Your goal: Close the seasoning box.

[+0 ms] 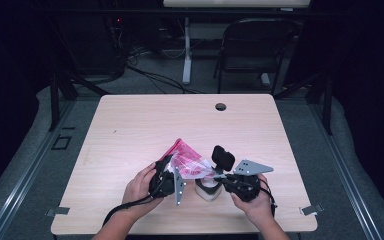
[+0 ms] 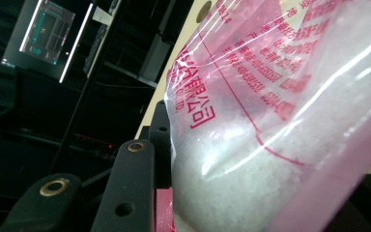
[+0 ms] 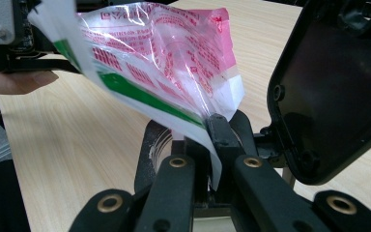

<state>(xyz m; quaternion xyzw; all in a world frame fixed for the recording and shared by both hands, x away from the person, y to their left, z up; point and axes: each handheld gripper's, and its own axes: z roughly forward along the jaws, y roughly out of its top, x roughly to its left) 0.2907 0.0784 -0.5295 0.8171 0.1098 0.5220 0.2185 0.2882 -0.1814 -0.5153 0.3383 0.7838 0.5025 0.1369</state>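
Note:
A clear plastic bag (image 1: 186, 161) with pink print and white powder inside hangs tilted above the table. My left gripper (image 1: 168, 175) is shut on the bag's full body (image 2: 270, 145), and its left finger (image 2: 135, 183) presses the side. My right gripper (image 3: 213, 129) is shut on a thin lower edge of the bag (image 3: 174, 72), which has a green stripe. Under that edge stands a small grey and white container (image 1: 207, 191) whose round rim (image 3: 149, 145) faces up. Its black lid (image 3: 328, 87) stands flipped up beside my right gripper.
The light wooden table (image 1: 145, 125) has a cable hole (image 1: 221, 106) at its far middle. A folding chair (image 1: 252, 47) and a desk leg (image 1: 186, 50) stand on the floor beyond it. A hand (image 3: 14, 82) holds the left gripper.

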